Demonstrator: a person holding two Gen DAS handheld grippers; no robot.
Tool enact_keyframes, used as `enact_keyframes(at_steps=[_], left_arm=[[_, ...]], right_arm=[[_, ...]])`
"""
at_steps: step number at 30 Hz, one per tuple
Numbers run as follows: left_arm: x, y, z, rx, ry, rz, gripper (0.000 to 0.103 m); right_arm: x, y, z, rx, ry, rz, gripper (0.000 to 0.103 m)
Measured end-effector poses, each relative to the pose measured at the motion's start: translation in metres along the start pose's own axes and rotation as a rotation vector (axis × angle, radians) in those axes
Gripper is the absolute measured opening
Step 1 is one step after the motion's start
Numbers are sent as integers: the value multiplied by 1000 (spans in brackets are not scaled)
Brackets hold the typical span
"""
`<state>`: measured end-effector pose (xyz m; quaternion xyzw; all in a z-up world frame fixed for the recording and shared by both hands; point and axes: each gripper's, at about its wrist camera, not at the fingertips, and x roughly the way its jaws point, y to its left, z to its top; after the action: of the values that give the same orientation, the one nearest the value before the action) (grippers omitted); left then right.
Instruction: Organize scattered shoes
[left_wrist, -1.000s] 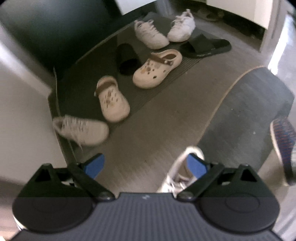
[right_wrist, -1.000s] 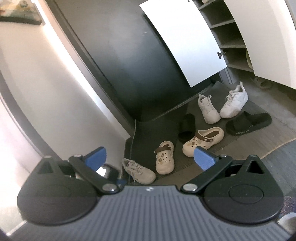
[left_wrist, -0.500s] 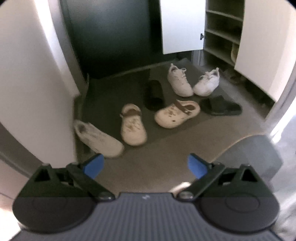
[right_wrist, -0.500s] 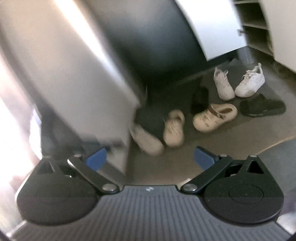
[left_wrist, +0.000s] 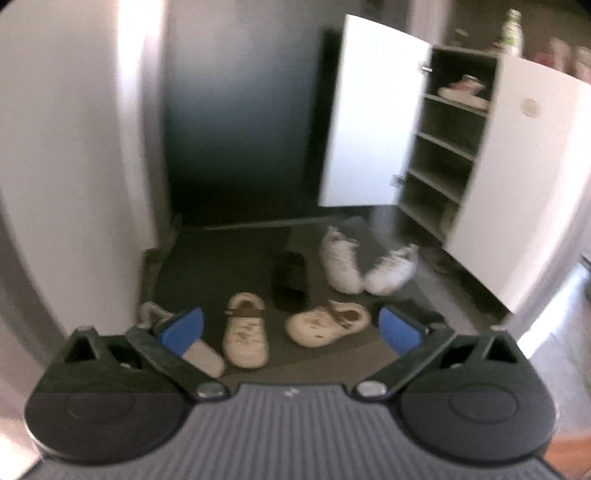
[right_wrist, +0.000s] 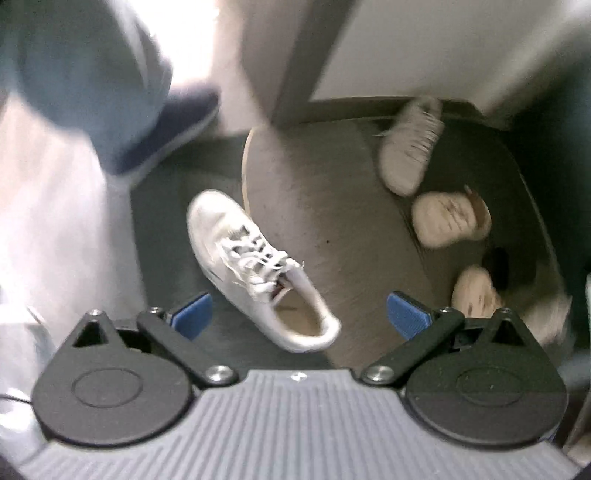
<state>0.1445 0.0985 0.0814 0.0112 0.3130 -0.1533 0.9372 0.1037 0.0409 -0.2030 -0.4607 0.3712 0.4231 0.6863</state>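
White sneaker (right_wrist: 255, 269) now lies on the floor under my right gripper (right_wrist: 299, 314), which has swung down, jaws spread; I judge it the next pick. Left gripper (left_wrist: 291, 328), lifted, is opening, empty.

- I see a white sneaker (right_wrist: 258, 269) with smooth, faintly shiny uppers and woven cloth laces.
- The two cream clogs (left_wrist: 327, 324) look like matt moulded foam.
- The dark mat (left_wrist: 221, 258) reads as rough, dull fabric.
- My cabinet doors (left_wrist: 369, 129) look smooth and white.
- My tongs' blue pads (right_wrist: 408, 315) look finely textured.
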Motion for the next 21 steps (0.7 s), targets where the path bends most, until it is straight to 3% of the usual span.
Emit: enact_keyframes(at_steps=[3,5,8,10,15,19,21], left_arm=[[-3,11,1,-15,-25,15,103],[1,13,3,10,-42,75,103],[1,15,3,27,-48,119,103],[6,14,4,24,-41,132,103],[20,11,10,13,-12,90,103],[28,4,13,20,-14,83,103],[31,0,11,42,-14,97,103]], right_arm=[[49,24,-4,-262,12,59,103],[81,35,-3,-441,66,77,103],[120,44,-8,-569,74,79,103],[139,44,-9,-586,85,78,103],[161,35,-2,-524,129,198,103],[190,37,-3,-457,266,183,103],[197,45,-8,-483,267,150,103]])
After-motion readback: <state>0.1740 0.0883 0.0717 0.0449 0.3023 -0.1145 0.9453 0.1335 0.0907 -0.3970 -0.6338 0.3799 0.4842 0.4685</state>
